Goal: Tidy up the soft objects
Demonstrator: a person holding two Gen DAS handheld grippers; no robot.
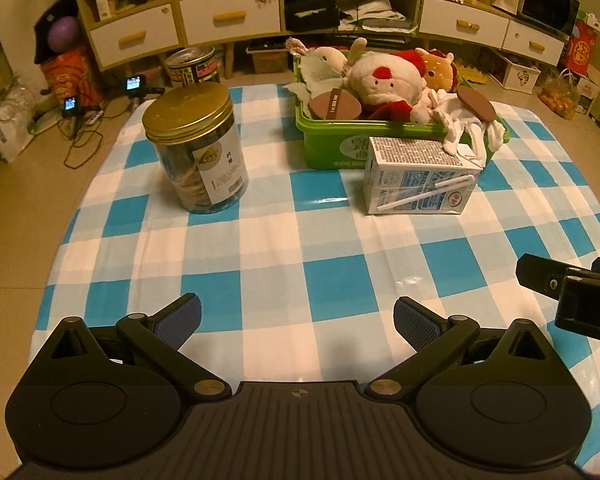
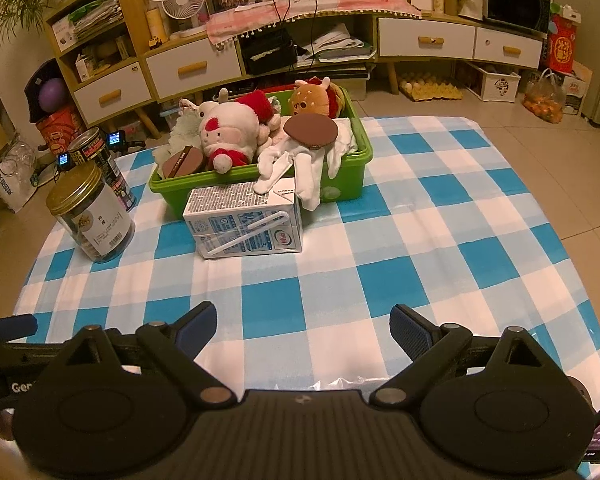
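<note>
both grippers, left gripper (image 1: 298,322) & right gripper (image 2: 302,330), jaws apart, empty, low over checked cloth (image 1: 260,248). plush toys (image 2: 228,132) heaped in green bin (image 2: 356,168); white fabric (image 2: 308,168) spills over rim onto milk carton (image 2: 244,224). likely tuck-in left: grab dangling end, lift clear of carton, drop inside.

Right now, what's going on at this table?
Nothing is being handled. Both grippers, left gripper and right gripper, hover open and empty over the near part of the blue checked tablecloth. The plush toys, including a Santa plush, already sit piled in the green bin, with a white cloth toy drooping over its front rim onto the milk carton. A gold-lidded jar stands to the left, untouched.
</note>
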